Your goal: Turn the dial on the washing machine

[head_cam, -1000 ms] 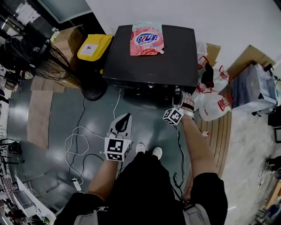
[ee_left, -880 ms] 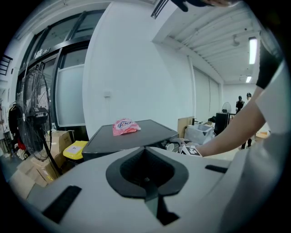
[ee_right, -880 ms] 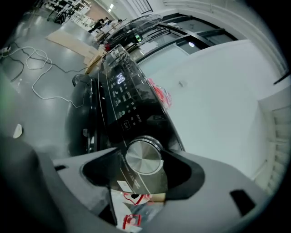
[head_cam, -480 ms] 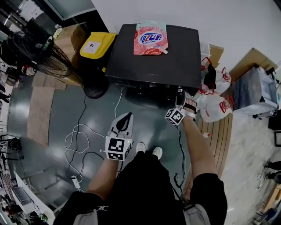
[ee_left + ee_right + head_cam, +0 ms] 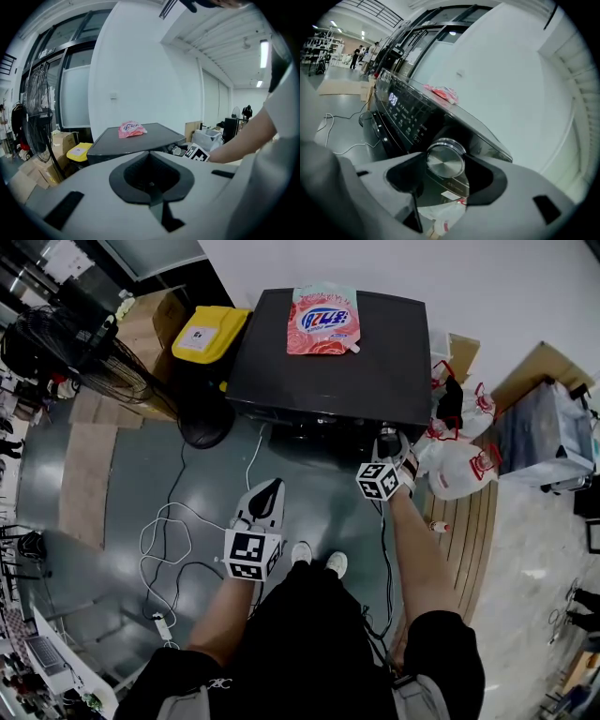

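Note:
The black washing machine (image 5: 328, 362) stands ahead of me with a pink detergent pouch (image 5: 322, 320) on its lid. My right gripper (image 5: 386, 448) is up against the machine's front at the right. In the right gripper view the round silver dial (image 5: 446, 159) sits between its jaws, which have drawn in until a dark pad lies against each side of it. The lit control panel (image 5: 401, 110) runs off to the dial's left. My left gripper (image 5: 271, 487) hangs lower left over the floor, shut and empty, with its jaws meeting in a seam (image 5: 152, 190).
A yellow-lidded bin (image 5: 208, 334) and a standing fan (image 5: 66, 352) are left of the machine. White cables (image 5: 169, 540) loop over the floor. White bags (image 5: 459, 470) and cardboard boxes (image 5: 530, 362) crowd the right side. My feet (image 5: 319, 561) are just short of the machine.
The right gripper has shifted slightly to the right at the machine's front and its marker cube has turned a little. The left gripper has stayed where it was.

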`<state>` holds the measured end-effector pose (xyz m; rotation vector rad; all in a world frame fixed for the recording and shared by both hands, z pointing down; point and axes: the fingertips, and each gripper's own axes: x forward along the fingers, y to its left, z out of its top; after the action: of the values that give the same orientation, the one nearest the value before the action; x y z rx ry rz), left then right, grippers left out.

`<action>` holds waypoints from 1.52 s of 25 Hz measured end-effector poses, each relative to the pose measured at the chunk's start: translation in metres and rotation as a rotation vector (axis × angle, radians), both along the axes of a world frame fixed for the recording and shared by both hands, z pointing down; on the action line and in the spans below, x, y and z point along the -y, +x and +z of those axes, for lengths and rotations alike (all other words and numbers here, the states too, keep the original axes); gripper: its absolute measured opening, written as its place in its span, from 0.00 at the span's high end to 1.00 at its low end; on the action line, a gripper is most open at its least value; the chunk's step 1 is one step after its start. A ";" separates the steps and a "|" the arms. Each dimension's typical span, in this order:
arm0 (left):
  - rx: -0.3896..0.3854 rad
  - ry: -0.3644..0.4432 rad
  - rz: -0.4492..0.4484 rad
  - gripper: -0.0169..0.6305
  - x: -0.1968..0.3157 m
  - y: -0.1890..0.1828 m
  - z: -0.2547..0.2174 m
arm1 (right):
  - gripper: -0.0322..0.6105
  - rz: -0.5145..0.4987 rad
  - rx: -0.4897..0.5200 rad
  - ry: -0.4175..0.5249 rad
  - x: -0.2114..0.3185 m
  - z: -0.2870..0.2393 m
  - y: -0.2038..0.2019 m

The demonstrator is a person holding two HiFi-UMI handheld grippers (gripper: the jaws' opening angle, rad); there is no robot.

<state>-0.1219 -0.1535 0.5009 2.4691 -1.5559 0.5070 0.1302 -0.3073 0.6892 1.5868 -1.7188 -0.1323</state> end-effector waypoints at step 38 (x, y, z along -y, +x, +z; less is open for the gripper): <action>0.041 0.004 -0.014 0.99 -0.015 -0.008 0.001 | 0.55 0.171 0.978 -0.047 -0.001 0.001 0.014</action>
<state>-0.1296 -0.1381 0.5018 2.4638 -1.5902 0.5566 0.1447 -0.3059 0.6898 1.8949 -2.2224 0.8996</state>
